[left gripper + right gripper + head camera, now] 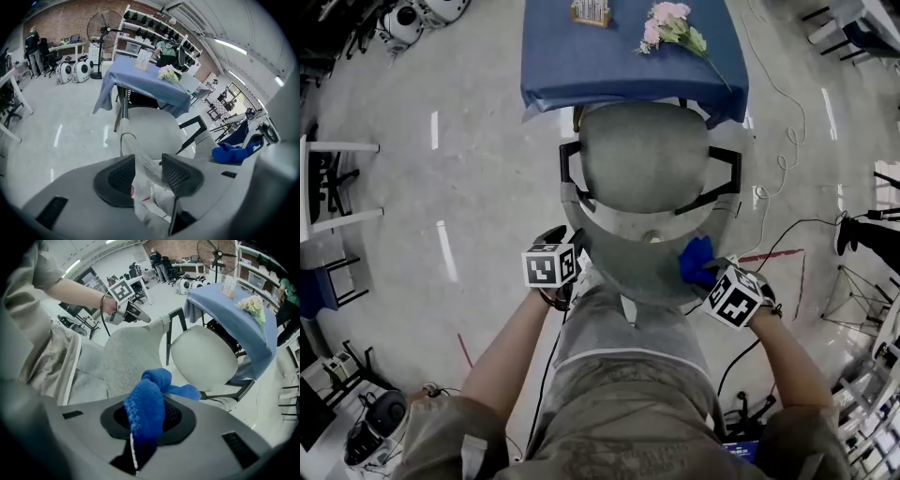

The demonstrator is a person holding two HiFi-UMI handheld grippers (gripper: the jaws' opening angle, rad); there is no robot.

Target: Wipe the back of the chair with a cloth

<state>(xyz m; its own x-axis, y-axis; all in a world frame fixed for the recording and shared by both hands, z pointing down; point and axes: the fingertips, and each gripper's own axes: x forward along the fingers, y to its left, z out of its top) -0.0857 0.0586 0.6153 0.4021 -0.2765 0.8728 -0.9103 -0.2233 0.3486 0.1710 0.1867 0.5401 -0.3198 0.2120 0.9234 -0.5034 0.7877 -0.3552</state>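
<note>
A grey office chair stands in front of me, its seat [642, 169] toward a table and its curved mesh backrest [637, 258] nearest me. My left gripper [579, 267] is at the backrest's left edge. In the left gripper view its pads [174, 174] close on that mesh-covered edge [139, 152]. My right gripper [705, 274] is at the backrest's right end, shut on a blue cloth [696, 260] that lies against the top of the backrest. In the right gripper view the cloth [154, 380] bunches up between the jaws and hides the pads, with the backrest [129, 357] beyond it.
A table under a blue cover [609, 56] stands just past the chair, with pink flowers [670, 28] on it. Cables [778, 234] trail over the floor at the right. White desks [319, 187] stand at the left. My own legs [628, 356] are right behind the backrest.
</note>
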